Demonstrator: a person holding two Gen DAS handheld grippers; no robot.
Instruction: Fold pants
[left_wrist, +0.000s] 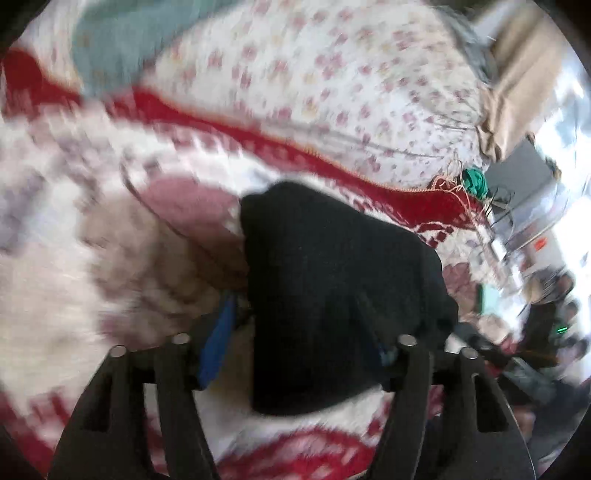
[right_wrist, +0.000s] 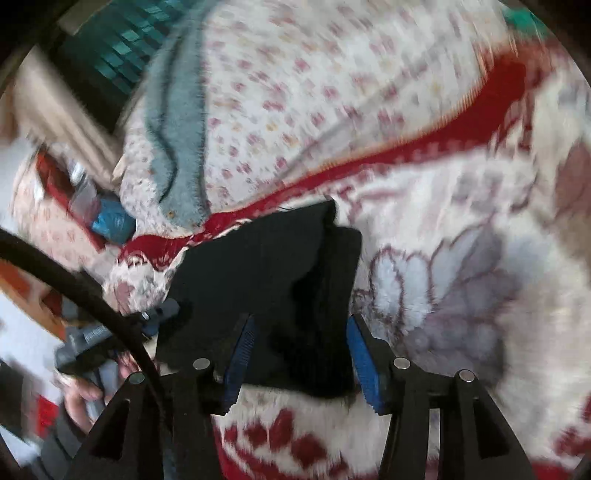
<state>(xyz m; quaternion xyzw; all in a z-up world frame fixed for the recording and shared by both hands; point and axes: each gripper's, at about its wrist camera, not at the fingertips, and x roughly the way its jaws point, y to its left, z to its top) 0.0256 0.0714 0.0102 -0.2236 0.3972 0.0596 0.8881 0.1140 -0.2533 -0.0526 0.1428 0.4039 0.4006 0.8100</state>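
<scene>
The black pants (left_wrist: 332, 288) lie folded into a small thick bundle on a white and red fleece blanket (left_wrist: 66, 280). In the left wrist view my left gripper (left_wrist: 299, 332) is open, its blue pads on either side of the bundle; the right pad is mostly hidden by the cloth. In the right wrist view the pants (right_wrist: 266, 273) show again, with my right gripper (right_wrist: 299, 358) open and its blue pads (right_wrist: 242, 354) straddling the bundle's near edge. The left gripper's body (right_wrist: 110, 339) shows at the bundle's left. Both views are motion-blurred.
A floral white quilt (left_wrist: 332, 74) and a grey-blue cloth (left_wrist: 118, 48) lie beyond the blanket's red border (left_wrist: 229, 122). A black cable (right_wrist: 74, 280) crosses the left of the right wrist view. Room clutter (left_wrist: 535, 258) is past the bed's right edge.
</scene>
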